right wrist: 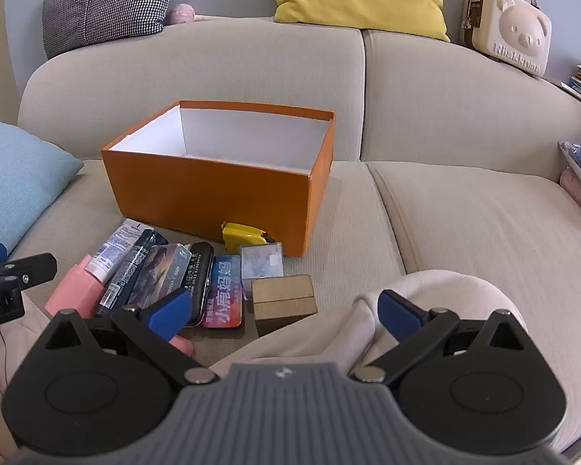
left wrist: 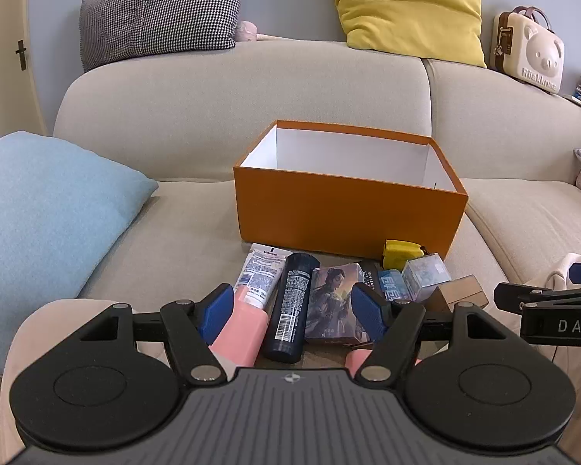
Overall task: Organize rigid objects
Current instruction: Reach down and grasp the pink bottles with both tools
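An open orange box with a white inside stands on the beige sofa. In front of it lie a white tube, a pink bottle, a dark blue bottle, a picture card box, a yellow object, a clear case and a brown cardboard box. My left gripper is open above the bottles, holding nothing. My right gripper is open and empty, above the cardboard box and a cream cloth.
A light blue cushion lies at the left. A checked cushion and a yellow cushion sit on the sofa back, with a cream bear case at the right. The right sofa seat is bare.
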Available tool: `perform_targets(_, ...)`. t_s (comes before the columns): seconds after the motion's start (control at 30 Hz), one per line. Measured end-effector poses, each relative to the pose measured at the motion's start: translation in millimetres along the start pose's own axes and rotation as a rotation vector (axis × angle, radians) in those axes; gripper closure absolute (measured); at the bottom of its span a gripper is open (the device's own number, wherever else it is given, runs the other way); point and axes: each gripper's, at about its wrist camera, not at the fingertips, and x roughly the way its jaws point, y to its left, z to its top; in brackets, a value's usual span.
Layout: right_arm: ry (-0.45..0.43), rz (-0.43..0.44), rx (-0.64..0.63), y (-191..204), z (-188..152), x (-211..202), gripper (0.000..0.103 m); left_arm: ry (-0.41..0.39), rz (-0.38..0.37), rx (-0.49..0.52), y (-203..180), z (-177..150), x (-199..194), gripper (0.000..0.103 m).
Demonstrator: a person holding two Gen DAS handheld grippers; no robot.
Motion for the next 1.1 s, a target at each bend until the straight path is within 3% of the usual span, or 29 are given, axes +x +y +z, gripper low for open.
perform_targets(0.33,0.015,0.018,-0.005,-0.6,-0.3,4.0,0.002,0.018,-0.004,-0.005,0.8,-2.8,3.7,0.021)
perform_targets(0.57,-0.005,0.027,-0.009,-0.1,2.0,8.0,0.003,0.067,-0.06,-0.022,6.0,-2.2,13.3,0.031)
perform_targets(0.7,-0.05,0.107,-0.051,2.7,4.0,9.9,0.012,0.108,-0.08,-0.031,9.7,-2.8,20.9,0.041)
perform_targets(0.8,-0.03,0.162,-0.074,7.9,5.0,16.9,0.021,0.133,-0.092,-0.038,13.5,-3.1,25.5,0.049)
perform_targets(0.9,0.021,0.247,-0.076,12.2,7.9,26.7,0.027,0.169,-0.149,-0.028,14.1,-4.5,31.0,0.056)
perform_targets(1.1,0.118,0.243,-0.117,23.7,4.8,44.8,0.053,0.212,-0.275,0.035,-1.1,-7.2,39.6,0.058)
